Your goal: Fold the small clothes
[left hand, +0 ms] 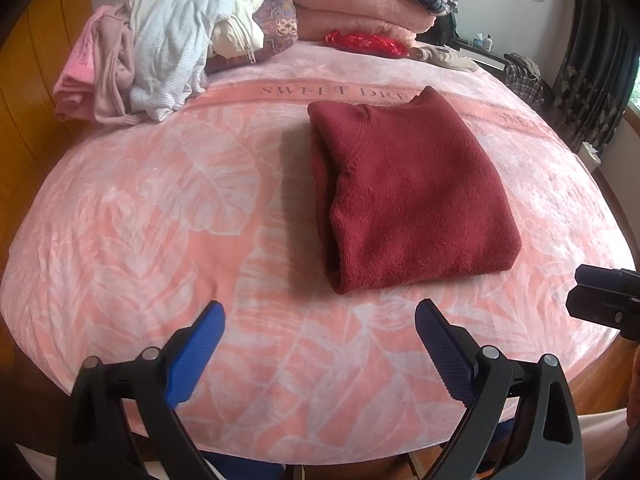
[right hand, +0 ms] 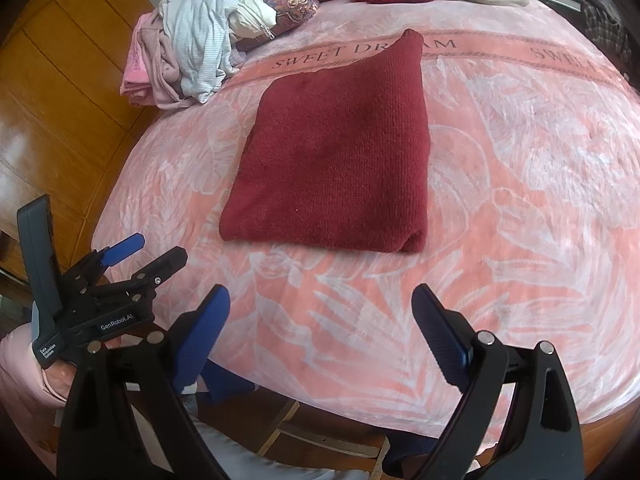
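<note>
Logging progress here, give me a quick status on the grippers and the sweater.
Left gripper open, empty. Right gripper open, empty. Red sweater folded flat on pink blanket. Unfolded clothes pile at far left; nothing blocking.

dark red knit sweater (left hand: 408,196) – folded into a flat rectangle, lying on pink bedspread (left hand: 160,240)

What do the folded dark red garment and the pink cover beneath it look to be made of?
Folded red sweater: looks like a fuzzy knit, wool or acrylic, matte with fine ribbing. Pink bed cover: seems a plush fleece-type blanket, soft sheen, printed white leaves and lettering.
</note>
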`<state>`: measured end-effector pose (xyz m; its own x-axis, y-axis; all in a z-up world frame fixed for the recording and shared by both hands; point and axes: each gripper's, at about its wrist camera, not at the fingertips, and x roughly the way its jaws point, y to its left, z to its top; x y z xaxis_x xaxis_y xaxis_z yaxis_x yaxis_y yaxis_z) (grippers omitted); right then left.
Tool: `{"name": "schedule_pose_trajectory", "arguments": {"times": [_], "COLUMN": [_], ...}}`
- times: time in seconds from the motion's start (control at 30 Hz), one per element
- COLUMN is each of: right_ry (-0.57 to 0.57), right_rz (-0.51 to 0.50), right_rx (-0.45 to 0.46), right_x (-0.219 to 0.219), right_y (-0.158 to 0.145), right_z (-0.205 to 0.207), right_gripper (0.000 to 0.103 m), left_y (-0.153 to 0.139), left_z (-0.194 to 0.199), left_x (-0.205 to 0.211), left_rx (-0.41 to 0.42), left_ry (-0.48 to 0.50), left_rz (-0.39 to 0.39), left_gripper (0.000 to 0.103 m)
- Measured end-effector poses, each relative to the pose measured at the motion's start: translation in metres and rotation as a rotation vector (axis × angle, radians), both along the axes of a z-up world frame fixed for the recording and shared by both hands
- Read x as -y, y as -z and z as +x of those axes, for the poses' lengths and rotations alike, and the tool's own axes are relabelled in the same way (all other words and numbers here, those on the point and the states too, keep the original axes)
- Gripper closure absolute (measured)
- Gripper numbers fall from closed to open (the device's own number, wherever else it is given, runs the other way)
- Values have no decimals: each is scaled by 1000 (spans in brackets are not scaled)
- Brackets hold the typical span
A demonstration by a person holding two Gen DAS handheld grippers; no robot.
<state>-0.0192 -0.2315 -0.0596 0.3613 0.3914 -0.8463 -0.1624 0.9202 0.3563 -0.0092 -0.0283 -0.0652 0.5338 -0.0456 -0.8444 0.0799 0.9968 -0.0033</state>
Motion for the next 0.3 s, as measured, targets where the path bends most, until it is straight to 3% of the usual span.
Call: {"name": "schedule_pose_trajectory", "arguments": {"times": [0.3], "right_ry": [25], "right_rz": [23], "right_rx": [-18], "right_x": [-3], "right_y": [2], "right_z": [-3], "right_gripper": [11], "left_y": [-1], "left_z": [1], "left_x": [0], "left_rx": [1], "left_ry": [1], "left_rz": [1], "left_gripper": [7]}}
